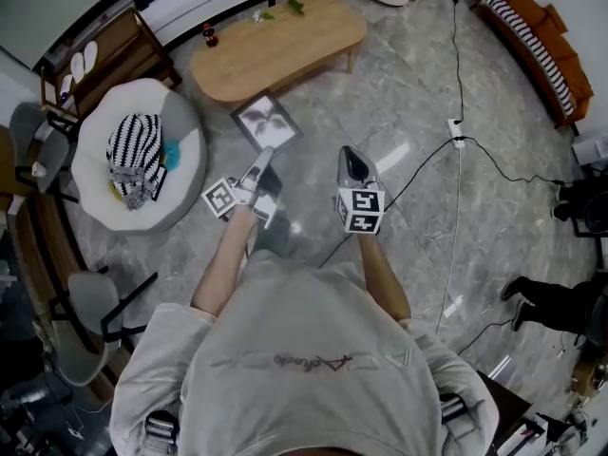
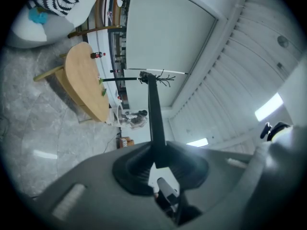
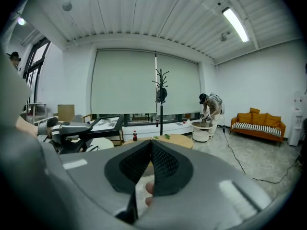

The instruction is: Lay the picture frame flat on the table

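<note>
Room: grey marble floor (image 1: pixel 399 112) of a bright lounge, a pale blind drawn across the far window wall.
Frame, place: picture frame (image 1: pixel 267 122) held in the air at the tips of the left tongs (image 1: pixel 263 157), over the floor, between those tongs and the wooden counter (image 1: pixel 285 41) and clear of it.
Frame, heading: near level, picture side up, running straight on from the left tongs toward the counter. The left gripper view shows it edge-on, a thin dark bar rising from between the jaws. Its sides look close to equal, so a long axis is hard to call.
Left tongs: clamped on the frame's near edge.
Right tongs (image 1: pixel 351 155): closed, pads meeting with nothing between them; just to the right of the left tongs and apart from the frame.
Ahead of the tongs: oval counter carrying a dark bottle (image 1: pixel 210 35) and some green bits near its far edge; a coat stand (image 3: pixel 160 97) beyond it.
Left of the left tongs: white round chair (image 1: pixel 93 174) holding a black-and-white striped cushion (image 1: pixel 133 150).
Right of the right tongs: power strip (image 1: pixel 457 133) and black cables on the floor; further off an orange sofa (image 1: pixel 537 46) and a person (image 3: pixel 211 107) bent over a white tub.
Frame, looks: thin dark moulding, pale mat, a black-and-white plant print.
</note>
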### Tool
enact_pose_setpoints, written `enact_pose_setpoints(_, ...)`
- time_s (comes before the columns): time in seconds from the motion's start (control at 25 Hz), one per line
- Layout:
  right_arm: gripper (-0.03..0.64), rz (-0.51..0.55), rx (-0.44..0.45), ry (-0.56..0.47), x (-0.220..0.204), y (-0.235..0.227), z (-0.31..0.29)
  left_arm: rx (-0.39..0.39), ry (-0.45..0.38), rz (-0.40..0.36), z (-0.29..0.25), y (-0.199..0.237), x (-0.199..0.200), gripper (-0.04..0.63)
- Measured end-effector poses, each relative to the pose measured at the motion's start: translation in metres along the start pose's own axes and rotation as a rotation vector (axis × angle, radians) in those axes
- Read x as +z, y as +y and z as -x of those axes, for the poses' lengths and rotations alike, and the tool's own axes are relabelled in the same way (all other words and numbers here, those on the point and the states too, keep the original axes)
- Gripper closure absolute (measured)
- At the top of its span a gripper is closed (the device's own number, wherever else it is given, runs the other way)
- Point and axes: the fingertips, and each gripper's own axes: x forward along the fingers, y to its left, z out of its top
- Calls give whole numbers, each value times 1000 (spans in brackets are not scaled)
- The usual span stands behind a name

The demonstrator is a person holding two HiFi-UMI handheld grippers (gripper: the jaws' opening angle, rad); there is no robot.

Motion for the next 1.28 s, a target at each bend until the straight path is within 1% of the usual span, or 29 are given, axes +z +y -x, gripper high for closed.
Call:
enact_pose_setpoints(0.24,612,-5,-9,-4,4,-10,-34,-7,12,12,-26,18,18,526)
enact_pose_setpoints(0.56,612,0,-39,-12,34,-42,-99,-27,30,19,-93,38,58,526)
enact_pose_setpoints(0.8,612,1,-63,-8,56,-55,-147,-35,47,43,-135,48,93,526)
enact_pose_setpoints(1.28,612,-7,-100,-11,96,-71,-245,-51,88,43,-213,74,170,526)
